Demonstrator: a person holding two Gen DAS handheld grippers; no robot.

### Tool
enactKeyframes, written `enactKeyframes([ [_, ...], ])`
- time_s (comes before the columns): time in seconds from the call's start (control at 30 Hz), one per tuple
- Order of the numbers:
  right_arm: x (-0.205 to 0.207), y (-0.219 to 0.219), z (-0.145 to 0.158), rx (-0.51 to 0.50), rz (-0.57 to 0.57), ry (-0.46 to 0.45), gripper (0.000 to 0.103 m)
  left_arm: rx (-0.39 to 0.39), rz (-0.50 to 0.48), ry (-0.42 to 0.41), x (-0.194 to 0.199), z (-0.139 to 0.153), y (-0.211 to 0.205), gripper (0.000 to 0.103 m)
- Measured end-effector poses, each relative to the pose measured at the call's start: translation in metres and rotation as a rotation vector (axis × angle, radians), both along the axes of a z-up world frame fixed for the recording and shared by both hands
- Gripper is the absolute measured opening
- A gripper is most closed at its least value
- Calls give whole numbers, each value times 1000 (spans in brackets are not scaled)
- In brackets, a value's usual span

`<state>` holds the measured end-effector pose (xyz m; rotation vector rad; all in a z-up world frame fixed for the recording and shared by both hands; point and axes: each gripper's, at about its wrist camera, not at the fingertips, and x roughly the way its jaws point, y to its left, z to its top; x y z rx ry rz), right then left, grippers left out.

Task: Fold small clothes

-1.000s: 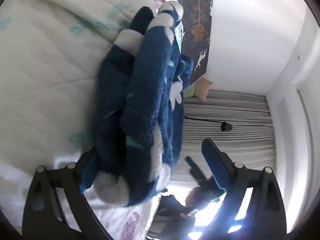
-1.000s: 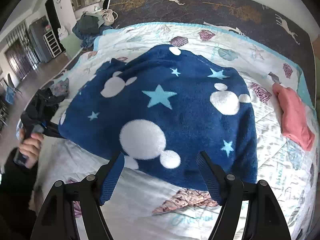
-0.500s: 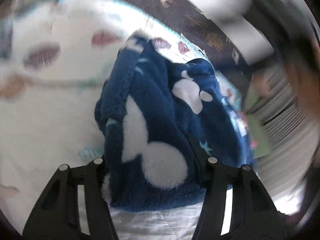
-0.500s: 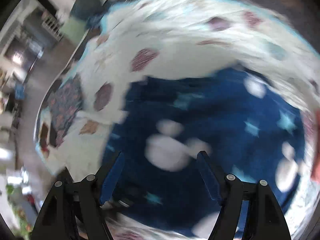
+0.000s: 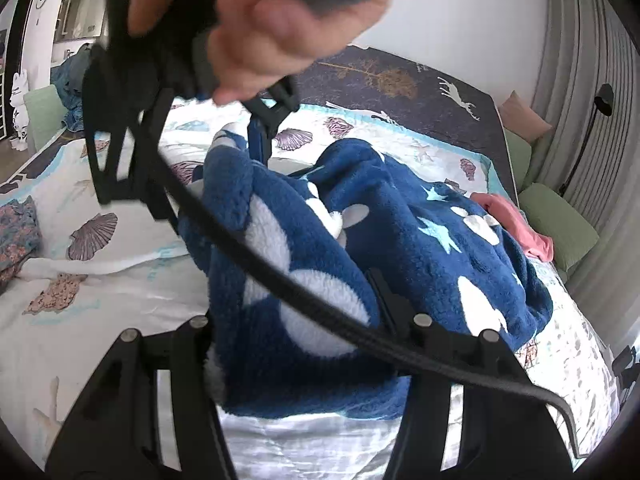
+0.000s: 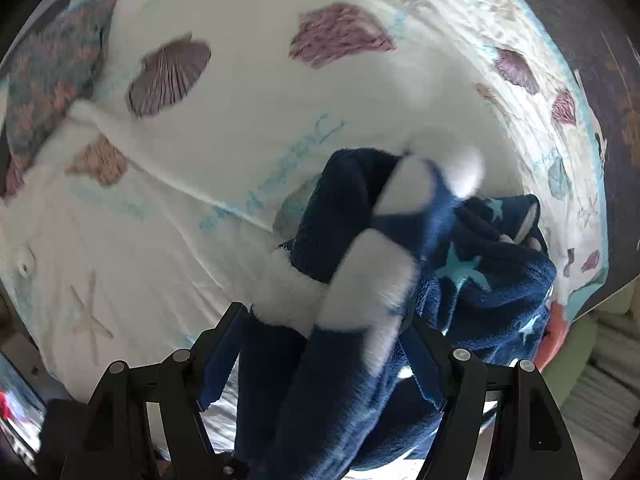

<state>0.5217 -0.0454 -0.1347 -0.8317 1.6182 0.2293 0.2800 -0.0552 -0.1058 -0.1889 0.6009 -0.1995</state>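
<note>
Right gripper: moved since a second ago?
Yes. The right gripper has swung from the bed's near edge, facing the dark headboard, to over the blue fleece garment, pointing down.

Blue fleece garment (image 5: 304, 280) between left gripper (image 5: 296, 320) jaws

Pale blue cursive lettering is printed on the white seashell bedspread (image 6: 280, 120), but it is too faint and blurred to read. No other text shows.

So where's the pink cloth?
In the left wrist view the pink cloth lies on the bed at the right, just behind the blue blanket, near the green cushion.
</note>
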Motion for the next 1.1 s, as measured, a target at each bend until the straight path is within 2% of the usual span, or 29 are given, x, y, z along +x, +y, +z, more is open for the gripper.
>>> enactKeyframes([
  [0.13, -8, 5, -18, -113, 53, -4, 74, 17, -5, -12, 2, 2, -8, 56],
  [0.2, -17, 11, -17, -124, 138, -16, 50, -5, -11, 1, 3, 3, -4, 56],
  [0.3, -21, 4, 1, -68, 142, -39, 38, -15, -22, -5, 1, 8, -3, 55],
  [0.5, -21, -24, 49, 13, 103, -51, 35, 0, -66, -47, -8, 36, -22, 53],
  [0.73, -16, -85, 109, 93, 26, -118, 34, -38, -119, -80, -13, 73, -53, 51],
  [1.1, -20, -188, 158, 262, -92, -166, 33, -30, -181, -134, -22, 100, -131, 51],
])
